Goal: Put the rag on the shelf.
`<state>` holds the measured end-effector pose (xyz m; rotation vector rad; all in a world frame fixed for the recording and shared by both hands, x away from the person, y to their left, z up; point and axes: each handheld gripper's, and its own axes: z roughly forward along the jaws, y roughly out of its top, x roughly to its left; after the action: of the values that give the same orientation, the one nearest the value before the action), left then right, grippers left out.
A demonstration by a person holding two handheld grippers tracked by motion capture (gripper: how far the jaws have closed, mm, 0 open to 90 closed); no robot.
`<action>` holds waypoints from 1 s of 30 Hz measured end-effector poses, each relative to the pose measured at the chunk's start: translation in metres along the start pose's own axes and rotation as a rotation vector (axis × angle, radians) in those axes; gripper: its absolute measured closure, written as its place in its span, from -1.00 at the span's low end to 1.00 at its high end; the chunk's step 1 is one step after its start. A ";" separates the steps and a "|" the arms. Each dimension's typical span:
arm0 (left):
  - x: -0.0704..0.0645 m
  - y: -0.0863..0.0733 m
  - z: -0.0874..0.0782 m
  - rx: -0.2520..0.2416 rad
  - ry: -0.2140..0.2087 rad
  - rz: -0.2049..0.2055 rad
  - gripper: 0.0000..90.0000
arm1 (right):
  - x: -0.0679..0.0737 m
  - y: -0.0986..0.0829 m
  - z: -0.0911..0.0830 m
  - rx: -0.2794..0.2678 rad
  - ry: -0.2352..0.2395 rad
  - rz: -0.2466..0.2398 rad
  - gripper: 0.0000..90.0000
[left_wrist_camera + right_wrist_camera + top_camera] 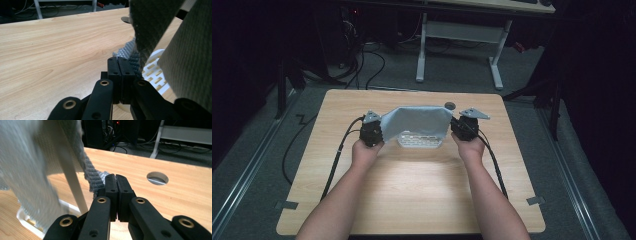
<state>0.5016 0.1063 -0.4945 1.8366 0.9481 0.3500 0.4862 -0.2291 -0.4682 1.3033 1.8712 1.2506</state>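
A light grey waffle-weave cloth (417,121) hangs stretched between my two grippers above the middle of the wooden table (412,200). My left gripper (373,131) is shut on the cloth's left corner (132,60), jaws pressed together (117,59). My right gripper (463,127) is shut on the right corner (93,180), jaws together (115,177). Under the cloth sits a white slotted plastic tray (419,141), partly hidden by the cloth; its slots (155,75) and rim (27,221) show beneath the fabric.
A round cable hole (450,105) lies in the table near the far edge, right of centre (157,178). Cables trail from both grippers toward the near edge. A white desk frame (459,37) and floor cables stand beyond the table.
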 end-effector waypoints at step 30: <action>0.012 0.006 -0.033 -0.060 0.109 -0.019 0.23 | -0.021 -0.003 -0.028 -0.005 -0.061 0.011 0.47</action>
<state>0.4919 0.1352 -0.4762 1.7669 1.0182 0.4663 0.4701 -0.2591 -0.4602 1.3365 1.8194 1.2066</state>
